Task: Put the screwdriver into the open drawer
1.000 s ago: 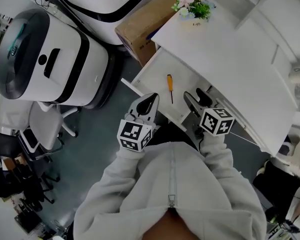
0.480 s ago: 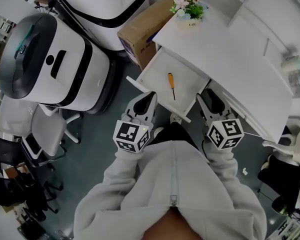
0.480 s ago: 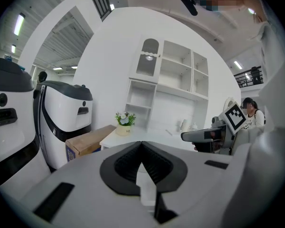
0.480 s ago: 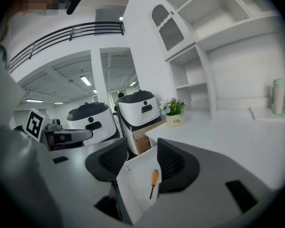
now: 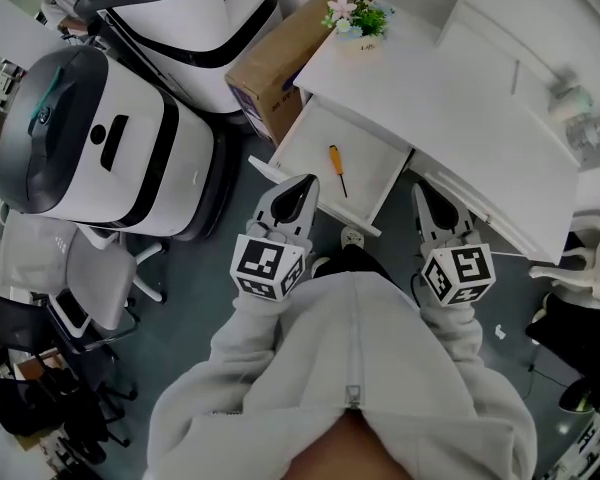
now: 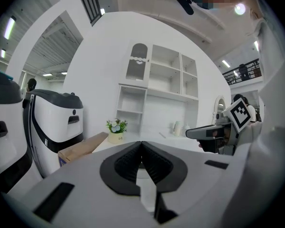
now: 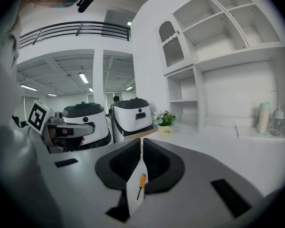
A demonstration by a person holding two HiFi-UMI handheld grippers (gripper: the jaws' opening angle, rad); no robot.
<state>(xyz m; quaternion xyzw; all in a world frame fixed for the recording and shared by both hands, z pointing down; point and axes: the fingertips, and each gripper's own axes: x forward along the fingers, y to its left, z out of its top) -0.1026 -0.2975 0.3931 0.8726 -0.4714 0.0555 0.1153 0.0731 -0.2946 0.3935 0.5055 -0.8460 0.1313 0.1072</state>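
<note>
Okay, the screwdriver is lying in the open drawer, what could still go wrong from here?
The screwdriver lies loose on the floor of the open drawer; a hard shove shut might send it rolling or sliding. In the head view the left claw, shut and empty, overlaps the drawer's front edge, so a careless swing could bump it.

the screwdriver [image 5: 335, 169] lies in the open drawer [image 5: 308, 146], a flowerpot [image 5: 357, 23] on the desk [image 5: 450, 108] behind it.
</note>
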